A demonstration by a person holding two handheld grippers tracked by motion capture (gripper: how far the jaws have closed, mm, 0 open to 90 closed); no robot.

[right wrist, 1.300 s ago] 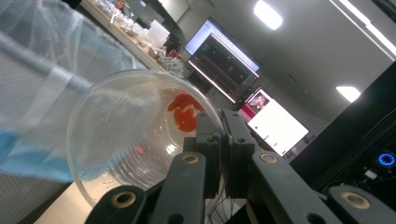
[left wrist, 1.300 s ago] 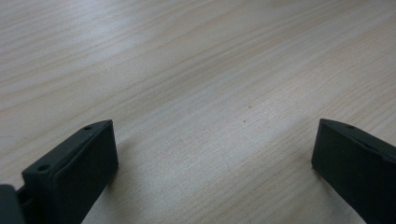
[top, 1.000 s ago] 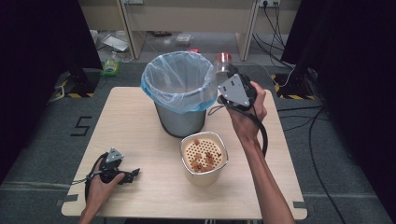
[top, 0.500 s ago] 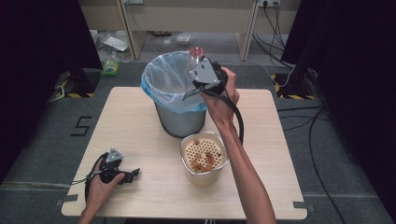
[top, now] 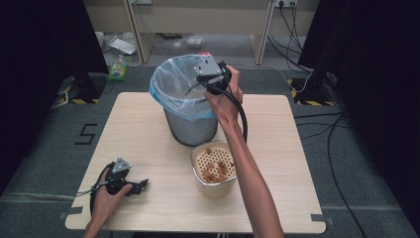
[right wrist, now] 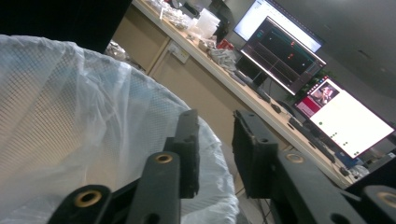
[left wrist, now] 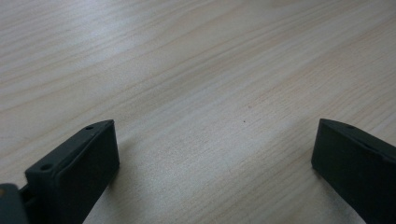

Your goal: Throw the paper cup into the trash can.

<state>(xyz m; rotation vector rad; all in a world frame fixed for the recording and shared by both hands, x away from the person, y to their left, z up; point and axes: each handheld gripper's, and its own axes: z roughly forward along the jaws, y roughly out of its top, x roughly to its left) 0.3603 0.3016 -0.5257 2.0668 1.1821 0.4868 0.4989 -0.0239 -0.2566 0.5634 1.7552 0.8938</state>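
A metal bin [top: 190, 126] lined with a pale blue bag [top: 171, 94] stands at the back middle of the table. My right gripper [top: 191, 89] is held over the bin's right rim, tilted toward its mouth. In the right gripper view its jaws [right wrist: 215, 123] stand a little apart with nothing between them, and the bag's white mesh [right wrist: 70, 116] lies below. A cream perforated bowl [top: 213, 188] with brown scraps in it sits in front of the bin. My left gripper [top: 141, 186] rests on the table at the front left, open [left wrist: 215, 140] over bare wood.
The wooden table [top: 138, 134] has free room to the left and right of the bin. Beyond it are a desk with monitors [right wrist: 299, 56], cables on the floor [top: 297, 29] and dark curtains on both sides.
My right gripper has swung left from beside the bin's right side to over its mouth. The left gripper has stayed in place.
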